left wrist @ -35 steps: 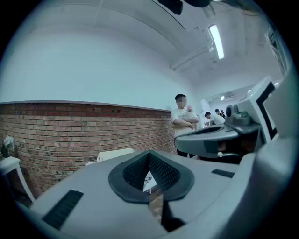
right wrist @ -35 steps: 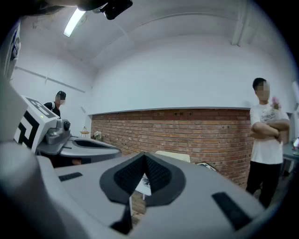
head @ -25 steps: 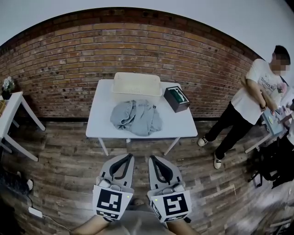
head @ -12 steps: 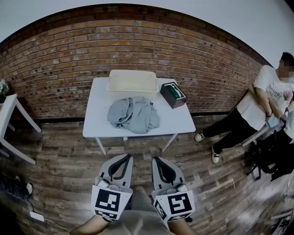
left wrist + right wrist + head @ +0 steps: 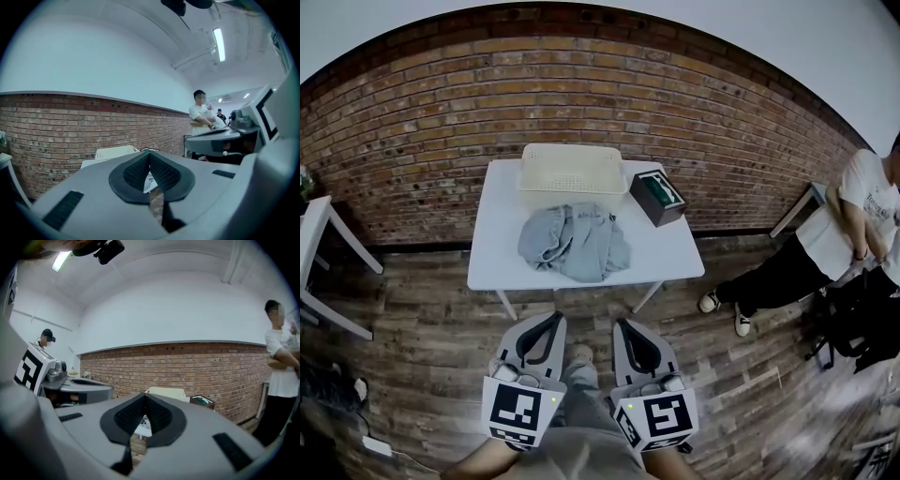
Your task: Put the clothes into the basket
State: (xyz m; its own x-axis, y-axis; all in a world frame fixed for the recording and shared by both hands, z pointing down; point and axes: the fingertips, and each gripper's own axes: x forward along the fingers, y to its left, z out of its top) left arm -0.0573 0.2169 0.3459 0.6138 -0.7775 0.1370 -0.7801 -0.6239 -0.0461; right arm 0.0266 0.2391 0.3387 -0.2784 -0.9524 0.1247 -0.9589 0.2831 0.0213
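Observation:
A crumpled grey garment lies on a white table in the head view. Behind it, against the brick wall, stands a cream plastic basket. My left gripper and right gripper hang side by side over the wooden floor, well short of the table's near edge. Both are shut with nothing between their jaws, and both point toward the table.
A dark box with a green top sits on the table right of the basket. A person stands at the right near dark bags. Another white table is at the left.
The view has shifted a little toward the table. The person at the right has slid toward the frame's edge. Both grippers stay shut and side by side.

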